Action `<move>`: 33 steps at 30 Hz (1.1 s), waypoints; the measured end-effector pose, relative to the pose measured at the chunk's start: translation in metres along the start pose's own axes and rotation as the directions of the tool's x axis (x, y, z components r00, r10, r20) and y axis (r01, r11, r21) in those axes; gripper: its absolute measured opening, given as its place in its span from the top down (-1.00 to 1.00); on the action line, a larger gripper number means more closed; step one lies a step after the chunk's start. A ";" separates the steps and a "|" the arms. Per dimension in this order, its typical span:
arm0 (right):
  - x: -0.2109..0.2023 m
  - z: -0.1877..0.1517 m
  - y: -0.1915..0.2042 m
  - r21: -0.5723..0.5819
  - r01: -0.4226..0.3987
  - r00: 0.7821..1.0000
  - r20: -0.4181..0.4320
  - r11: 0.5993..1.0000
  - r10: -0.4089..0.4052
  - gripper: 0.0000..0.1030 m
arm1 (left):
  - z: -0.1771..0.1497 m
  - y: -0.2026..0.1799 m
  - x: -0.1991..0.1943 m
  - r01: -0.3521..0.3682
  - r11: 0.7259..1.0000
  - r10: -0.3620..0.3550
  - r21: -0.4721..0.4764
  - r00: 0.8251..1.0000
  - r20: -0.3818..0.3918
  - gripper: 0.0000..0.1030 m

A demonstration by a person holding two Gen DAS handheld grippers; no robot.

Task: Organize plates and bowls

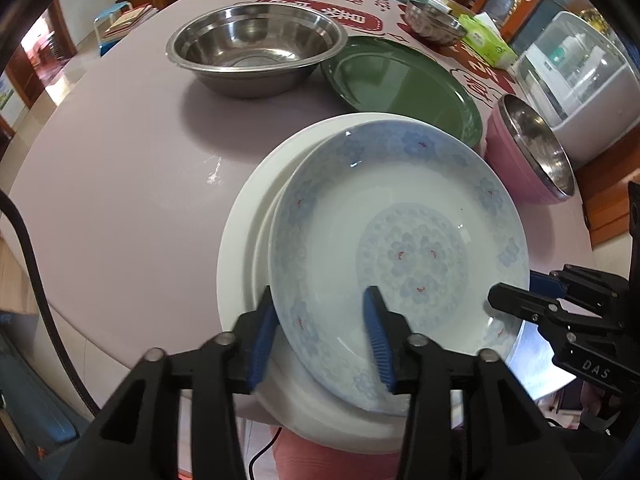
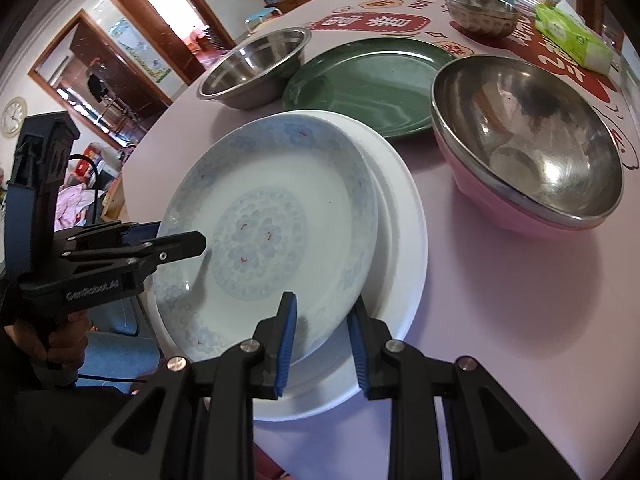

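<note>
Blue-patterned plate (image 1: 400, 248) sits tilted on the white plate (image 1: 240, 248) at the near table (image 1: 120, 160) edge. Left gripper (image 1: 324, 336) and right gripper (image 2: 322, 344) both straddle its near rim, jaws part open, pads not clearly clamping. Beyond: green plate (image 2: 368, 84), steel basin (image 1: 256, 46) far left, pink-shelled steel bowl (image 2: 532, 148) right, small steel bowl (image 2: 480, 14) and tissue box (image 2: 572, 40) far right.

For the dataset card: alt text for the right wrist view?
Both grippers straddle the rim of a blue-patterned plate stacked on a white plate, the right gripper nearest and the left gripper opposite. Behind sit a green plate and steel bowls.
</note>
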State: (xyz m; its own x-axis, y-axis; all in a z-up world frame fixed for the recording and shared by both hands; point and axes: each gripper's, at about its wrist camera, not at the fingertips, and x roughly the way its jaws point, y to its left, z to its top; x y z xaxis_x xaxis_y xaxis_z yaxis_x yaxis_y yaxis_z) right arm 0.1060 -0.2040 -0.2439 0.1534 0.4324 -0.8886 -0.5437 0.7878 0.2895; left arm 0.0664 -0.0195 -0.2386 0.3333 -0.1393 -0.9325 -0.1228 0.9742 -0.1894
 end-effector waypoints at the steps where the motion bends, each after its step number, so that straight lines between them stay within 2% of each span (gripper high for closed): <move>1: 0.000 0.000 0.000 0.009 0.007 1.000 0.000 1.000 -0.007 0.50 | 0.000 0.000 -0.001 0.007 1.000 -0.007 0.004 1.000 -0.003 0.07; 7: -0.004 -0.001 0.004 0.074 0.071 0.997 0.017 0.995 -0.073 0.48 | 0.005 0.000 -0.002 0.052 0.996 -0.049 0.073 0.998 -0.042 -0.02; 11: -0.013 -0.001 0.008 0.138 0.104 0.992 0.055 0.985 -0.113 0.26 | 0.011 0.001 -0.007 0.075 0.988 -0.066 0.139 0.996 -0.065 -0.10; 13: -0.016 -0.001 0.009 0.162 0.129 0.987 0.070 0.978 -0.141 0.21 | 0.014 0.002 -0.011 0.094 0.981 -0.082 0.172 0.994 -0.073 -0.16; 19: -0.029 -0.002 0.017 0.233 0.165 0.974 0.113 0.958 -0.195 0.20 | 0.024 0.002 -0.024 0.139 0.957 -0.121 0.254 0.989 -0.085 -0.22; 24: -0.044 0.003 0.024 0.245 0.188 0.962 0.150 0.951 -0.229 0.18 | 0.038 0.000 -0.035 0.159 0.949 -0.140 0.274 0.986 -0.086 -0.22; 33: -0.074 0.020 0.014 0.238 0.192 0.948 0.206 0.952 -0.243 0.17 | 0.058 -0.009 -0.048 0.124 0.959 -0.118 0.256 0.992 -0.036 -0.23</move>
State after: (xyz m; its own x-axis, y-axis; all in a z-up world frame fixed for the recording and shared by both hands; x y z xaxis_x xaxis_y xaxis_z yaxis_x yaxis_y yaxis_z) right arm 0.1037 -0.2162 -0.1672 0.4480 0.3088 -0.8390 -0.2913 0.9377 0.1896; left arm 0.1060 -0.0117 -0.1743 0.3115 -0.2600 -0.9140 0.1628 0.9622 -0.2182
